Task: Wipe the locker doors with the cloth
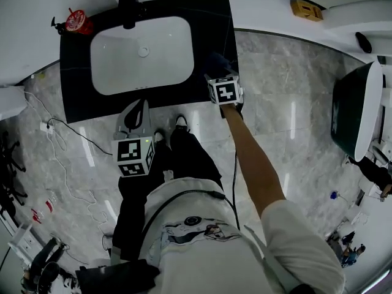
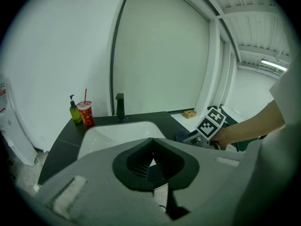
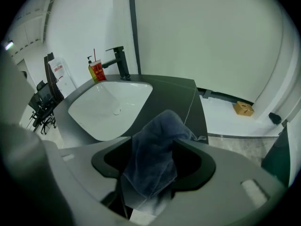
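Note:
A dark blue cloth (image 3: 157,154) hangs in a bunch between the jaws of my right gripper (image 3: 157,145). The jaws stand wide, with a gap beside the cloth on the left, so they are open around it. This gripper (image 1: 215,69) and the cloth (image 1: 217,60) are over the right end of the black counter (image 1: 211,29), beside the white sink (image 1: 116,72). My left gripper (image 1: 142,104) is lower, at the counter's front edge, its jaws shut with nothing in them (image 2: 151,140). In the left gripper view the right gripper (image 2: 188,136) shows with a hand behind it.
A black faucet (image 3: 120,60), a red cup with a straw (image 3: 97,71) and a soap bottle (image 3: 90,66) stand behind the sink. A small wooden box (image 1: 306,9) sits on the white ledge at right. Cables (image 1: 61,139) trail over the marble floor at left. A dark tub (image 1: 352,109) stands at far right.

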A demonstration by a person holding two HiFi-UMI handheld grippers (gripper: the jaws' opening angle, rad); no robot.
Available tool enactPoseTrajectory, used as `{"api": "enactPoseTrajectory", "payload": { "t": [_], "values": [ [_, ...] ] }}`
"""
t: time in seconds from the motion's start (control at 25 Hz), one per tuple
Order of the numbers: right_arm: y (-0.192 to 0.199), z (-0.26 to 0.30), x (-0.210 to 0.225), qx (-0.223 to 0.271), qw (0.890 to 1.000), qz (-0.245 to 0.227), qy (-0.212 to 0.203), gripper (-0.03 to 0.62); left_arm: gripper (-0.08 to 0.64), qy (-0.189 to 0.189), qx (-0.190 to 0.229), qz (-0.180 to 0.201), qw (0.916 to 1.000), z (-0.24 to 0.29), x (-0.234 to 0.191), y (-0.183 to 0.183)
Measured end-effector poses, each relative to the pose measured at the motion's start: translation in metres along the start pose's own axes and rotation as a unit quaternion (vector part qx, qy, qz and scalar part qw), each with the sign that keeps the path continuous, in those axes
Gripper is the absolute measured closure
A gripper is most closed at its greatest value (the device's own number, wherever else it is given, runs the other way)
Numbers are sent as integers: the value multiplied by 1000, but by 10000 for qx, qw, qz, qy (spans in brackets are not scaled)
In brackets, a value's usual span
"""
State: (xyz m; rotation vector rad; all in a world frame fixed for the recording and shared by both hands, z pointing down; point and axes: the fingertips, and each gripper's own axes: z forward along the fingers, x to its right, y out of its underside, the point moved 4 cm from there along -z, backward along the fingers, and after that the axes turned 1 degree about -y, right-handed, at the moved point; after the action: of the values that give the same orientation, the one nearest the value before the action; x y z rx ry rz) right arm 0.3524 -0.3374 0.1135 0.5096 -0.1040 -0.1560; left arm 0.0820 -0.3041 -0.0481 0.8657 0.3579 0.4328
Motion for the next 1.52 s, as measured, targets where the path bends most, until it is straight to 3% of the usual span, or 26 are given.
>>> {"api": "enactPoseTrajectory", "payload": {
  "t": [0.28, 0.48, 0.72, 1.08, 1.52],
  "values": [
    [4, 33, 2, -260, 9996, -143, -12, 335, 558, -153, -99, -26, 9998, 0, -7, 6],
    [5, 33, -10, -148, 9997, -201, -70, 462, 558, -177, -126, -59, 9997, -2, -4, 10],
    [4, 28, -10, 1, 9999, -122, -121, 511, 558, -219, -151, -55, 9996, -7, -1, 15],
    [-5, -18, -1, 866, 9961, -122, -70, 517, 558, -325, -37, -21, 9995, -20, 4, 16],
    [-14, -107, -33, 1986, 9800, -151, -58, 517, 558, -364, 281, 50, 9989, -56, -2, 20]
  ]
}}
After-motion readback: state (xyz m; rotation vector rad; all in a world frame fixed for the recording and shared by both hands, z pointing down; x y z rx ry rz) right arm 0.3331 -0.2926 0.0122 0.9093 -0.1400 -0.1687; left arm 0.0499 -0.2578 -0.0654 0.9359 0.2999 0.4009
